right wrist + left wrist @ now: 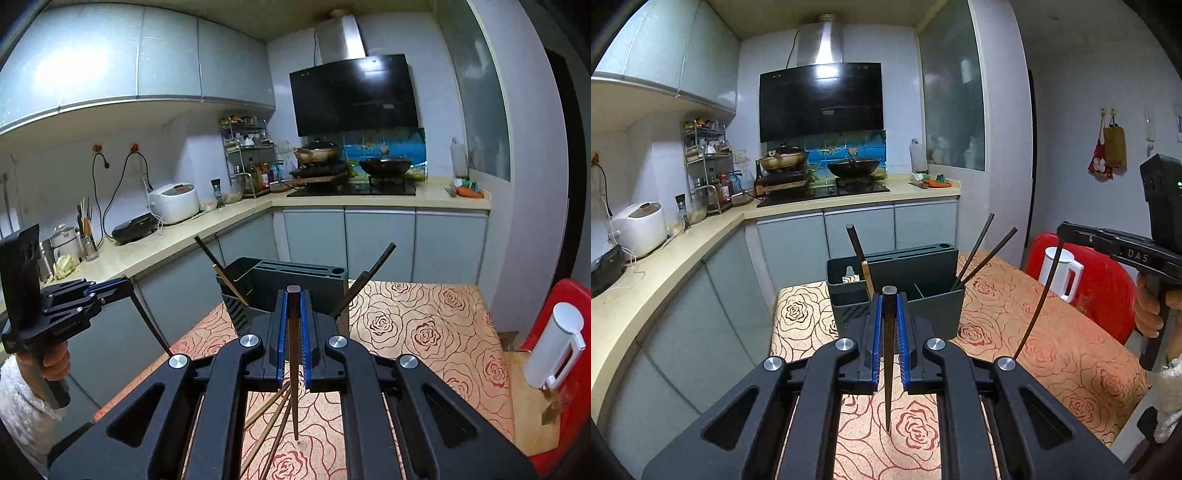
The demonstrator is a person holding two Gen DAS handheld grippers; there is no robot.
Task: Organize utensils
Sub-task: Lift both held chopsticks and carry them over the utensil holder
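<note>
Both grippers are clamped, each on one dark chopstick: my left gripper [889, 325] pinches its chopstick [888, 369] near the thick end, tip hanging free above the tablecloth [1052, 350]; my right gripper [293, 325] grips a second chopstick [294, 387] likewise. Ahead stands the dark utensil holder [923, 291], already carrying several sticks. Risk: a long unsupported tip may swing, strike the holder's rim, and pivot between the pads. Loose chopsticks [266, 432] below could also be knocked.
</note>
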